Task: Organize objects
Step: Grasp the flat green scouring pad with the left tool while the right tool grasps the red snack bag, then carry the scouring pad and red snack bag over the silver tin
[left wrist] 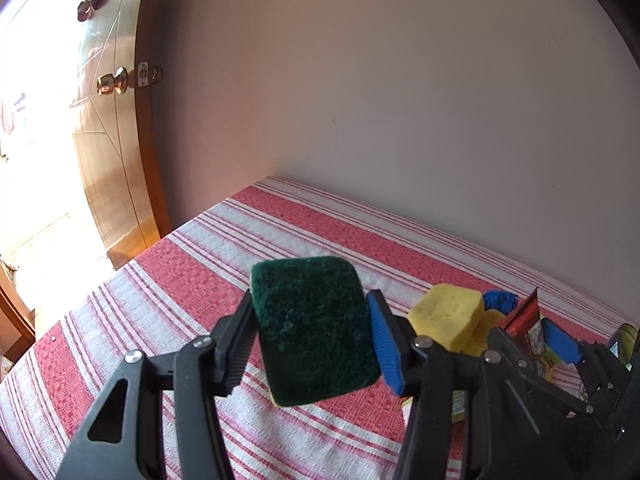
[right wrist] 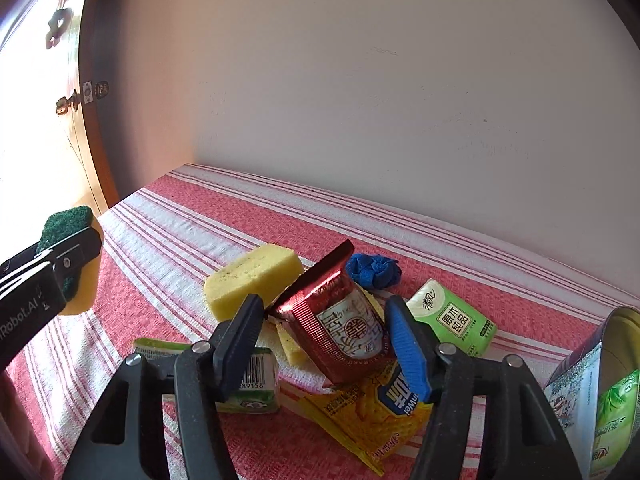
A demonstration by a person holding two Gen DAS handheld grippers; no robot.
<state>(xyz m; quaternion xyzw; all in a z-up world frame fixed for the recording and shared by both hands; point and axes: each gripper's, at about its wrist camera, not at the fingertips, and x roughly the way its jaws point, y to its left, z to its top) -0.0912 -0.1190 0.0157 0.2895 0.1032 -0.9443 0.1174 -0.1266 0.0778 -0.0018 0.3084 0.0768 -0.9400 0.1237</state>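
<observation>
My left gripper point(left wrist: 310, 308) is shut on a sponge with a dark green scouring face point(left wrist: 316, 332), held above the red-and-white striped tablecloth point(left wrist: 192, 276). The right wrist view shows that sponge point(right wrist: 66, 220) and the left gripper point(right wrist: 68, 264) at the left edge. My right gripper point(right wrist: 324, 308) is shut on a shiny red packet point(right wrist: 340, 328), its black and blue pads pressing the packet's sides; the packet stands tilted over the pile. A bare yellow sponge point(right wrist: 252, 276) lies just behind it.
Around the red packet lie a blue cloth ball point(right wrist: 372, 270), a green tissue pack point(right wrist: 452, 320), a yellow snack packet point(right wrist: 372, 412) and a small barcoded carton point(right wrist: 252, 380). An open bag point(right wrist: 592, 392) stands at the right. A wall backs the table; a wooden door point(left wrist: 108, 140) is left.
</observation>
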